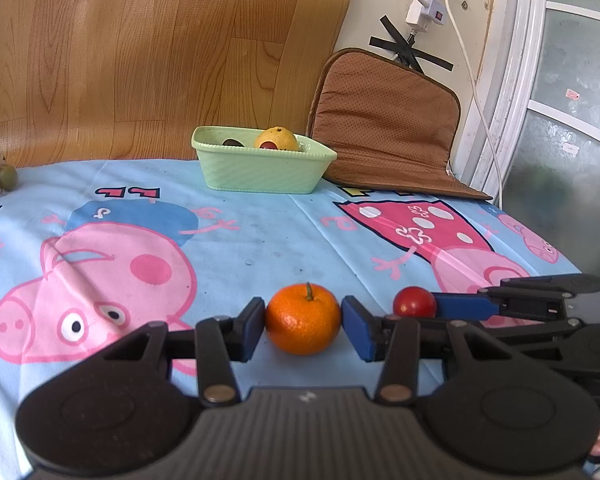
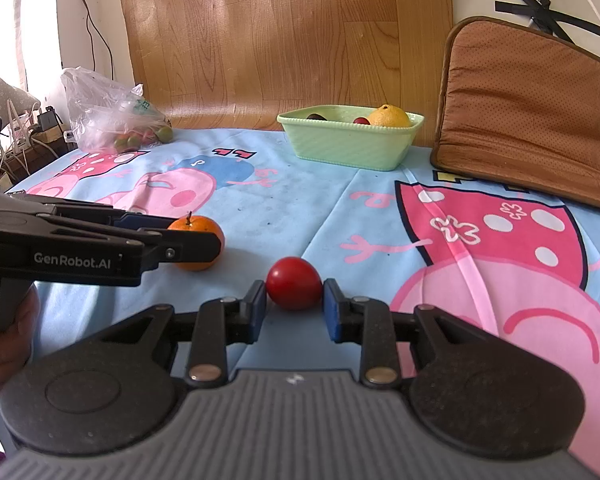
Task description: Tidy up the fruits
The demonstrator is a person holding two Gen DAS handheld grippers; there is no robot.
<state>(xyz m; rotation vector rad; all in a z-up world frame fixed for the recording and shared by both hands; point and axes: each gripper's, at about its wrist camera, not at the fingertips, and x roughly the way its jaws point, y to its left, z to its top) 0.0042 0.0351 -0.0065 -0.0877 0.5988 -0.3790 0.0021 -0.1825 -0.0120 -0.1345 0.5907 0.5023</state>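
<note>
An orange tangerine sits on the cartoon tablecloth, and the blue pads of my left gripper press on both its sides. Just to its right lies a small red tomato, with my right gripper shut on it in the same way. Both fruits rest on the cloth. From the right wrist view, the left gripper reaches in from the left around the tangerine. A light green basket stands at the back and holds a yellow-orange fruit, a small red fruit and a dark one.
A brown cushion leans on the wall right of the basket. At the back left a clear plastic bag holds several green and red fruits. A wood panel backs the table. Cables and a power strip hang at the right.
</note>
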